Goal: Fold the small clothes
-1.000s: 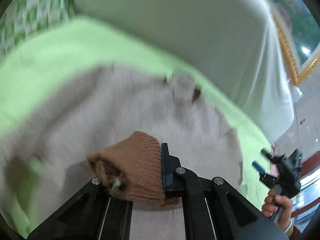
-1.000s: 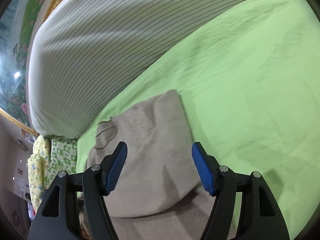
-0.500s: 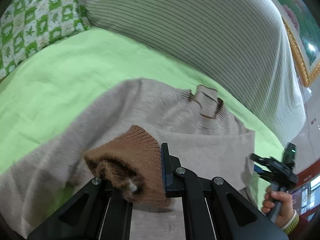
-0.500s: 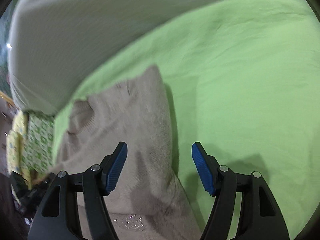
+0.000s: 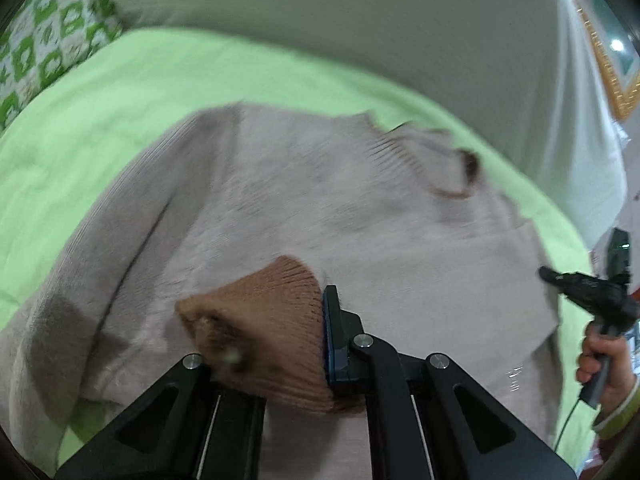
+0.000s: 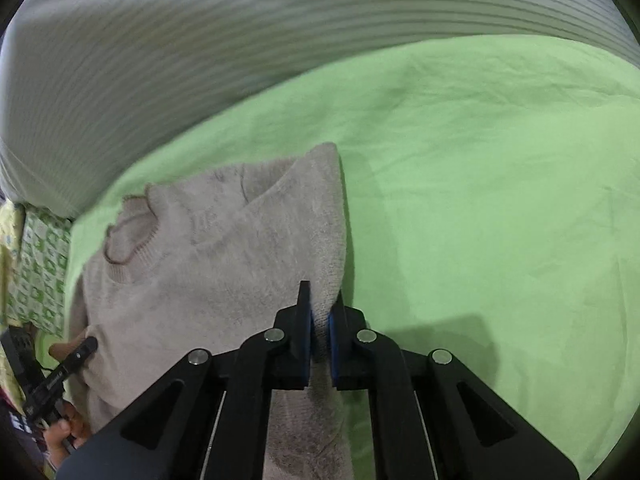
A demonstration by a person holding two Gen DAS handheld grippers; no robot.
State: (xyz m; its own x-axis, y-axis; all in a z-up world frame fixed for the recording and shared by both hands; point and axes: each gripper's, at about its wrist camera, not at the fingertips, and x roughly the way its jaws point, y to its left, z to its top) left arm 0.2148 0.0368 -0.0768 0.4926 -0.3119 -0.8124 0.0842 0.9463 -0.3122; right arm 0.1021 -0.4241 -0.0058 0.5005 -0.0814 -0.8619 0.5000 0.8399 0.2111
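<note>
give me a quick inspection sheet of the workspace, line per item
surface: green sheet, lightly creased, spread over a bed.
job's things: beige sweater lying spread on the sheet, collar away from the cameras; its brown ribbed cuff is lifted over the body.
clutter: nothing seen.
grippers: left gripper shut on the cuff; right gripper clamped on the sweater's right-hand edge, fabric between the blue pads.
cables: a thin dark cable hangs from the right gripper's handle, off the sweater.
surroundings: striped bedding along the far side, a green patterned pillow, a gold picture frame.
</note>
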